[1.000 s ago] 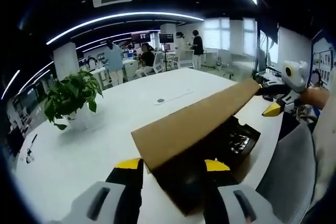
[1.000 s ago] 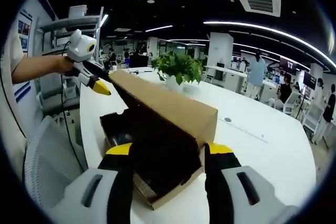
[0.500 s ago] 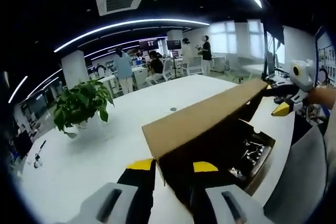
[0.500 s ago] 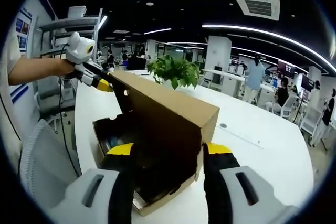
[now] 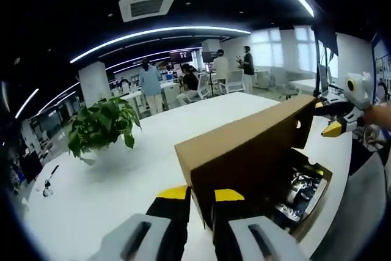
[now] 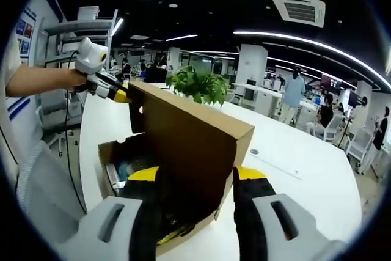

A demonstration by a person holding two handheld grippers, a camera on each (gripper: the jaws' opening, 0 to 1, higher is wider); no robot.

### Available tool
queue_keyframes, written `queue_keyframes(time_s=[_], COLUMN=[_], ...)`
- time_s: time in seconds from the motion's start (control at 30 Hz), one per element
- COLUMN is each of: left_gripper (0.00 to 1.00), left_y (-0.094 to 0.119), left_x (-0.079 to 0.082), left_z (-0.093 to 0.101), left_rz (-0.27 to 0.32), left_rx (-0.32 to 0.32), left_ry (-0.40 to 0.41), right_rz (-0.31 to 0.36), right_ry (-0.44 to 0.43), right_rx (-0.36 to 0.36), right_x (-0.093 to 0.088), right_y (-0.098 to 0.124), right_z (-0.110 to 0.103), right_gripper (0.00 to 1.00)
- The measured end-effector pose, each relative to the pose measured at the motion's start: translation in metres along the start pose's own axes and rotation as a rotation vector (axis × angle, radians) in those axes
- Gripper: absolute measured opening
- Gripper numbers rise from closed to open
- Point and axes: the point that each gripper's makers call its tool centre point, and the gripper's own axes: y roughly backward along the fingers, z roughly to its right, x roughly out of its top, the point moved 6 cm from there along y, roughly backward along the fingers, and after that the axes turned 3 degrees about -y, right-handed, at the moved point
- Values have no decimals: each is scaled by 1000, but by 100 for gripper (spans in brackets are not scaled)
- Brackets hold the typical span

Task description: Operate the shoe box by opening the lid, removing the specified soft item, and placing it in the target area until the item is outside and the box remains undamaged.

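On the white table [image 5: 98, 181], the potted green plant [image 5: 101, 128] stands well apart from the brown cardboard shoe box [image 6: 165, 169], whose hinged lid [image 5: 244, 151] is raised nearly upright. The left gripper [image 5: 198, 195] has its yellow-tipped jaws pinched on one lid corner, and the right gripper [image 6: 192, 175] straddles the opposite end, though whether it grips cannot be told. This hold likely keeps the lid up without tearing it, while the soft item appears to lie among the dark contents [image 5: 299, 184] inside.

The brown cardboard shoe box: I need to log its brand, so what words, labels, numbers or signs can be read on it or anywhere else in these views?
Brown cardboard shoe box: no readable text on its raised lid or walls.
Blue wall posters: too small and blurred to read.
Distant office screens: too blurred to read.
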Motion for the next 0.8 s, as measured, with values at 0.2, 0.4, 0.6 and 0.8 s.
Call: queue_keyframes(time_s=[0.2, 0.4, 0.6, 0.8], left_gripper=[5, 3, 2, 1], left_y=[-7, -14, -22, -29], left_x=[3, 6, 9, 11], left_z=[-8, -13, -18, -24], left_rz=[0, -1, -9, -8], left_rx=[35, 53, 67, 73], left_ry=[18, 35, 68, 84], right_rz=[2, 1, -2, -3], right_ry=[6, 11, 12, -19], right_rx=[-15, -25, -36, -49], right_x=[2, 4, 6, 8], right_y=[-6, -11, -17, -23], right_z=[9, 17, 25, 34], right_gripper=[38, 35, 31, 29])
